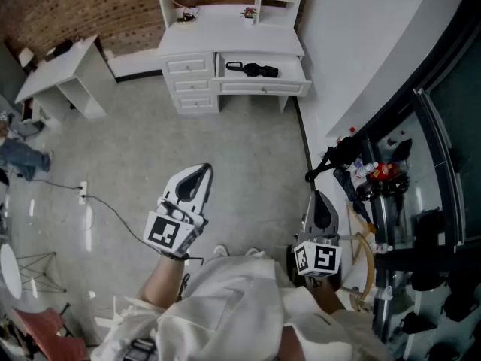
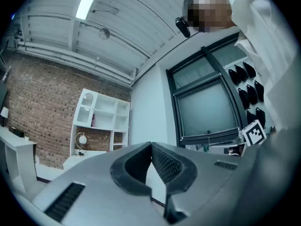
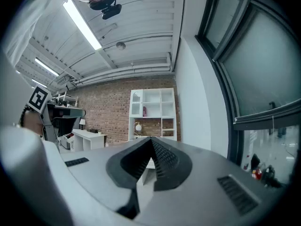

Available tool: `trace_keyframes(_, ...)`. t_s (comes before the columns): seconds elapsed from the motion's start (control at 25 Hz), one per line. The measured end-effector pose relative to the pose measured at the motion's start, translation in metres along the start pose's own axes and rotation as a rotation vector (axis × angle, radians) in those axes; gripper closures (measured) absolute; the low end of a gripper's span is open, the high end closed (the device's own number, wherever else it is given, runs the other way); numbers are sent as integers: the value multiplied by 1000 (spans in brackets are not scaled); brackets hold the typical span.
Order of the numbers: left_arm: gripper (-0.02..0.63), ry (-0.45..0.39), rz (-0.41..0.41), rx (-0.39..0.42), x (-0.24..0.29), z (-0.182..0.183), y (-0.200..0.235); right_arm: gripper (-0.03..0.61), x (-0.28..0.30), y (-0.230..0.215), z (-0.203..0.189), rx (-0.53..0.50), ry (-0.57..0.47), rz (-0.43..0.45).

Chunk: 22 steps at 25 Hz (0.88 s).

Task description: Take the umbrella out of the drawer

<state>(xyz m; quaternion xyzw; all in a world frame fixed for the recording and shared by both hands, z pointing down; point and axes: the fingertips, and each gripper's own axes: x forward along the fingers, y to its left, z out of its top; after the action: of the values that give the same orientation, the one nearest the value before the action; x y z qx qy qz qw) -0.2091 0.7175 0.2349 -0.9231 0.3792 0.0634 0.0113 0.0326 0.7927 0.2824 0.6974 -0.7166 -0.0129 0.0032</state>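
Note:
A black folded umbrella [image 1: 254, 70] lies in the open right-hand drawer [image 1: 263, 87] of a white desk [image 1: 225, 32] at the far end of the room. Both grippers are far from it, held close to the person's body over the grey floor. My left gripper [image 1: 201, 171] points toward the desk with its jaws shut and nothing between them. My right gripper [image 1: 319, 197] is shut too and holds nothing. The left gripper view shows the left gripper [image 2: 150, 145] with its tips together, and in the right gripper view the right gripper [image 3: 151, 139] is also closed, in front of the distant shelf unit [image 3: 153, 112].
A stack of closed drawers [image 1: 189, 85] forms the desk's left side. A white side table [image 1: 64, 74] stands at the left. A cable [image 1: 113, 213] runs across the floor. Dark equipment and bottles [image 1: 383, 175] crowd the right, along the window wall.

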Motion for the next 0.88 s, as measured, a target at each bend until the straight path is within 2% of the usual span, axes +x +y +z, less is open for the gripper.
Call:
trace_keyframes(0.48,589,2,-19,-8,2,-2,6,561,4,7,-2,7,-3,4)
trace_keyframes(0.88,588,6,-25,-24,-4,-5,24,561,17,34,-1,-5,13,41)
